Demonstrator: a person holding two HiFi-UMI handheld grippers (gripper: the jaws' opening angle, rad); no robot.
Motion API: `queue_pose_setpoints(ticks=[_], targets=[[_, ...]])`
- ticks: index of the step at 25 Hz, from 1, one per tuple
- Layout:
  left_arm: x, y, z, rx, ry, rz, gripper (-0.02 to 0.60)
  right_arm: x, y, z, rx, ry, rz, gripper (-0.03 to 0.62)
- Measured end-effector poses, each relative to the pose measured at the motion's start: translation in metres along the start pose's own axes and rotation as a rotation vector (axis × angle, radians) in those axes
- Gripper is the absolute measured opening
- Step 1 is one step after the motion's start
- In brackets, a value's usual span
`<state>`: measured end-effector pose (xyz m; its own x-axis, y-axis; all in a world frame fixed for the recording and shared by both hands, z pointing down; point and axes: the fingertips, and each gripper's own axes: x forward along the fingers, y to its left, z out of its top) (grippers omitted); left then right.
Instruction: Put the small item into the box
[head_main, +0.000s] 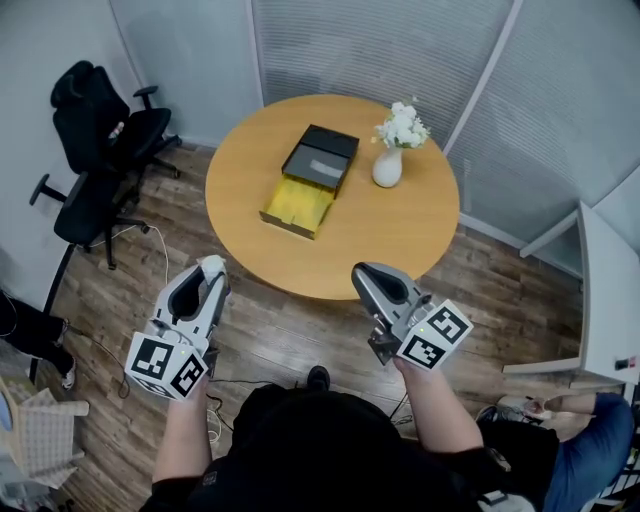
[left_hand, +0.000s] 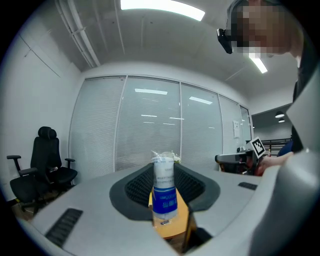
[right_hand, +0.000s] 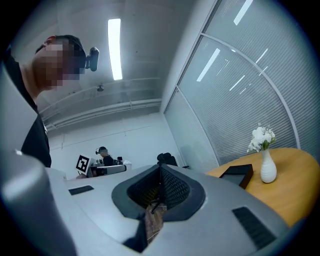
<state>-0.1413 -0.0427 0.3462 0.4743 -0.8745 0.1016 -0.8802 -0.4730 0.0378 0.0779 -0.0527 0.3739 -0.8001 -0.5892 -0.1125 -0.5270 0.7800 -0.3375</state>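
An open box (head_main: 309, 182), with a black half and a yellow-lined half, lies on the round wooden table (head_main: 400, 225). My left gripper (head_main: 211, 270) is held level off the table's near edge, to the left. It is shut on a small blue-and-white packet (left_hand: 164, 192) that stands upright between the pads. My right gripper (head_main: 363, 274) hovers at the near edge further right, its jaws shut with nothing between them (right_hand: 160, 172). In the right gripper view the box (right_hand: 239, 173) sits ahead to the right.
A white vase of white flowers (head_main: 391, 150) stands just right of the box. A black office chair (head_main: 100, 150) is on the wood floor at the left, and a white desk edge (head_main: 600, 290) is at the right. Glass partitions with blinds lie beyond the table.
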Motion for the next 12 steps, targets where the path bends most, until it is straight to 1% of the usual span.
queue_pose_setpoints(ticks=[7, 12], targets=[[0.014, -0.009, 0.004, 0.011, -0.004, -0.006, 0.135, -0.006, -0.012, 0.014, -0.005, -0.027, 0.007, 0.037], [0.021, -0.008, 0.005, 0.012, -0.008, -0.018, 0.135, -0.006, -0.015, 0.013, -0.004, -0.028, -0.003, 0.037]])
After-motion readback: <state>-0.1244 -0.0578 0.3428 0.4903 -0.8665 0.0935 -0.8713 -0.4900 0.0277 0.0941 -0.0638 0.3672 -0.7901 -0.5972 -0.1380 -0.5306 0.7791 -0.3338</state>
